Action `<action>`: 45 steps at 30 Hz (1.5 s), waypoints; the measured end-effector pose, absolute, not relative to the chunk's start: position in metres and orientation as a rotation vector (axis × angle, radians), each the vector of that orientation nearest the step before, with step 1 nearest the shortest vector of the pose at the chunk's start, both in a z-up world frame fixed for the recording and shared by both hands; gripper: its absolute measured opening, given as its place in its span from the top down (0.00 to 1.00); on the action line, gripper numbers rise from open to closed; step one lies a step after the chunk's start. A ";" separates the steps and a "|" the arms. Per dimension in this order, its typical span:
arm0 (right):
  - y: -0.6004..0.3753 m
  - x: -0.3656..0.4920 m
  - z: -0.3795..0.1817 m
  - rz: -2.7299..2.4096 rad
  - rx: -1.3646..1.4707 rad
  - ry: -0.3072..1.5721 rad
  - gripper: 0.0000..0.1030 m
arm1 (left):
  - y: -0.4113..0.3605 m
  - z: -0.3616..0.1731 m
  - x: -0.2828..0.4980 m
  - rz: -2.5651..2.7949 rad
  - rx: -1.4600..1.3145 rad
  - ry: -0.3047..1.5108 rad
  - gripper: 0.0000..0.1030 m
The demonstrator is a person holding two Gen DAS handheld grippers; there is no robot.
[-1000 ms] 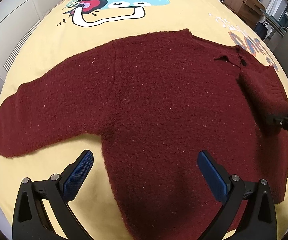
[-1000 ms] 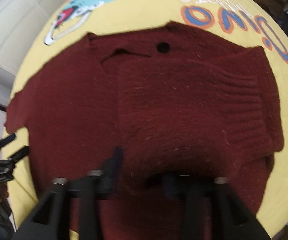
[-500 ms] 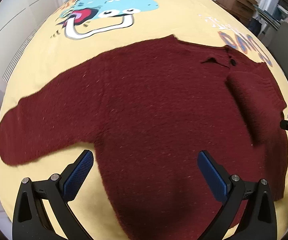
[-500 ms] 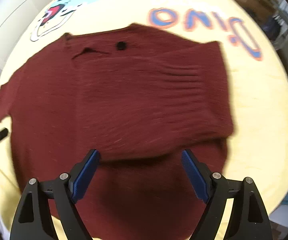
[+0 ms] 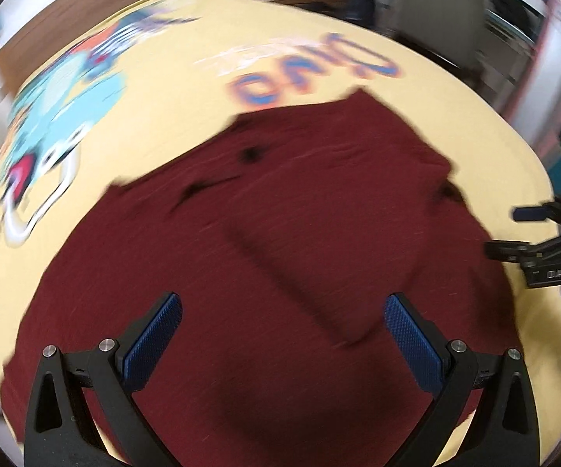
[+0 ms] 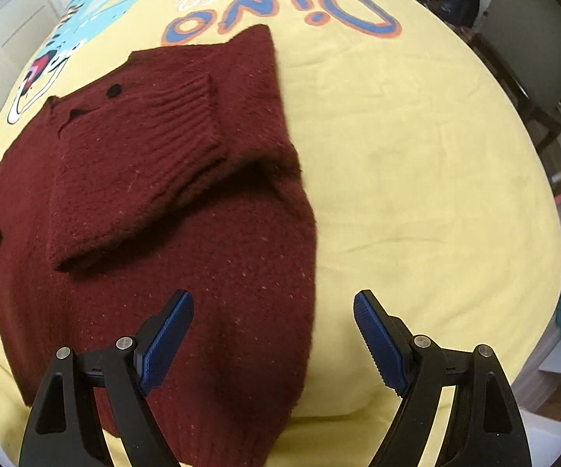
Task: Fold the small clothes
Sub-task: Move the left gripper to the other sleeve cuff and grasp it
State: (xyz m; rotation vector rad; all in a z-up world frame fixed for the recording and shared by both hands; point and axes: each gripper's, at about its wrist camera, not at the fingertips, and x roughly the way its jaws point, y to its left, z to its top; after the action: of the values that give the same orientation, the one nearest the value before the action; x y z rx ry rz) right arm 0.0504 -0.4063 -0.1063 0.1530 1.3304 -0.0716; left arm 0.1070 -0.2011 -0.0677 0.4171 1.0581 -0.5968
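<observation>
At the bottom of the right wrist view, your right gripper (image 6: 272,325) stands released, its blue pads (image 6: 169,334) spread wide with nothing pinched. The left pad hangs over the lower body of the dark red sweater (image 6: 210,272), and the right pad hangs over bare yellow bedspread (image 6: 416,163). The sweater's right edge runs up between the two pads.

In the left wrist view, which is blurred, your left gripper (image 5: 282,340) is likewise released and empty, both pads over the sweater (image 5: 280,241), which fills the middle and lower frame.

Further up in the right wrist view, a sleeve (image 6: 144,171) lies folded across the chest, its ribbed cuff (image 6: 190,124) pointing to the upper left of the frame. Beyond the cuff sits a black button (image 6: 114,91) by the neck opening.

At the far right edge of the left view you can see the tips of your right gripper (image 5: 529,229) beside the sweater's edge, apart and holding nothing.

Farthest off, the bedspread bears the orange and blue word "Dino" (image 6: 280,11) at top centre and a blue cartoon dinosaur (image 6: 85,19) at upper left.
</observation>
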 end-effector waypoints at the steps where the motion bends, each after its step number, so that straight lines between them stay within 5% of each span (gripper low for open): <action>1: -0.408 0.049 -0.108 -0.070 0.158 1.330 0.17 | -0.216 -0.070 0.104 -0.624 0.451 1.053 0.01; 12: -0.422 0.041 -0.117 -0.068 0.229 1.329 0.17 | -0.285 -0.127 0.104 -0.666 0.668 1.102 0.06; 17: -0.430 0.037 -0.121 -0.079 0.255 1.333 0.17 | -0.286 -0.148 0.132 -0.638 0.592 1.274 0.64; 20: -0.432 0.036 -0.122 -0.084 0.266 1.333 0.17 | -0.279 -0.146 0.144 -0.664 0.502 1.301 0.86; 40: -0.411 0.043 -0.118 -0.048 0.254 1.329 0.17 | -0.196 -0.088 0.163 -0.598 0.167 1.202 0.97; 43: -0.410 0.042 -0.119 -0.048 0.252 1.329 0.17 | -0.210 -0.089 0.155 -0.675 0.197 1.214 0.95; 45: -0.411 0.041 -0.119 -0.049 0.262 1.327 0.17 | -0.226 -0.092 0.149 -0.700 0.253 1.225 0.78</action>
State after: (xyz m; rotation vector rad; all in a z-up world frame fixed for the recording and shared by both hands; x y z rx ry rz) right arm 0.0411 -0.4109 -0.1186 0.2618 1.3266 -0.0490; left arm 0.1495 -0.2263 -0.0922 0.2530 1.2253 -0.7005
